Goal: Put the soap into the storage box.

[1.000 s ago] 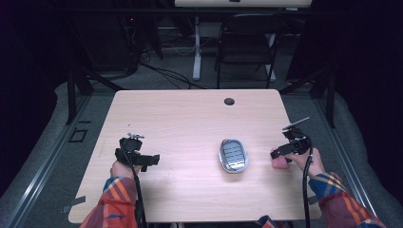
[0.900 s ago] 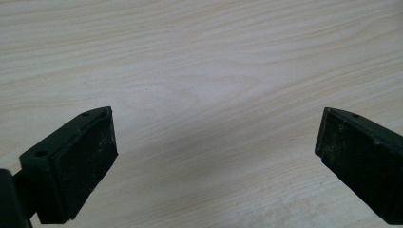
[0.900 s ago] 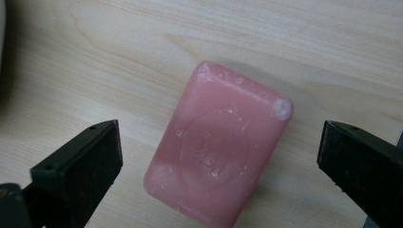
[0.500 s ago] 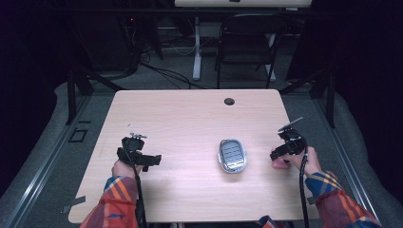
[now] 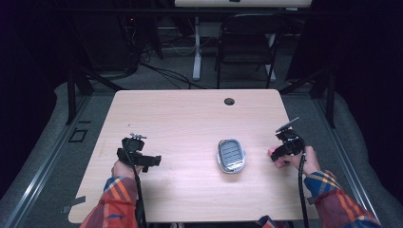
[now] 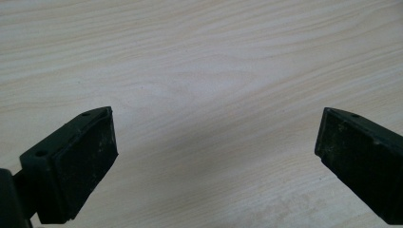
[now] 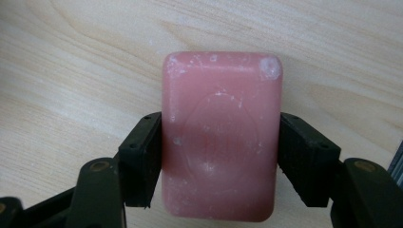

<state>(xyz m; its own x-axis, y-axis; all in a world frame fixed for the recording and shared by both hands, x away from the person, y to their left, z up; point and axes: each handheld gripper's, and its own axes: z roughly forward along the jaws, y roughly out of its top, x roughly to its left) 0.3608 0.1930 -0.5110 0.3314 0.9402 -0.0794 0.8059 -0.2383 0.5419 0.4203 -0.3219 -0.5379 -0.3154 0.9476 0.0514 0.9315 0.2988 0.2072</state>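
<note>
A pink bar of soap (image 7: pixel 221 137) lies flat on the wooden table (image 5: pixel 190 118) near its right edge. My right gripper (image 7: pixel 221 161) has just been closing its jaws and is now shut on the bar, one pad against each long side. In the high view the soap (image 5: pixel 273 152) peeks out pink by the right gripper (image 5: pixel 278 154). A grey ribbed soap dish (image 5: pixel 230 155) sits left of it, mid-table. My left gripper (image 5: pixel 151 160) rests over the table's left part; its jaws (image 6: pixel 216 156) stand wide open over bare wood.
A dark round cable hole (image 5: pixel 229 101) sits near the table's far edge. Beyond the table stand a black folding chair (image 5: pixel 247 47) and a white desk leg (image 5: pixel 196 47) on grey floor. Both sleeves are plaid.
The right hand has shifted slightly toward the pink bar and its jaws have drawn in around it. The left hand and the soap dish have stayed put.
</note>
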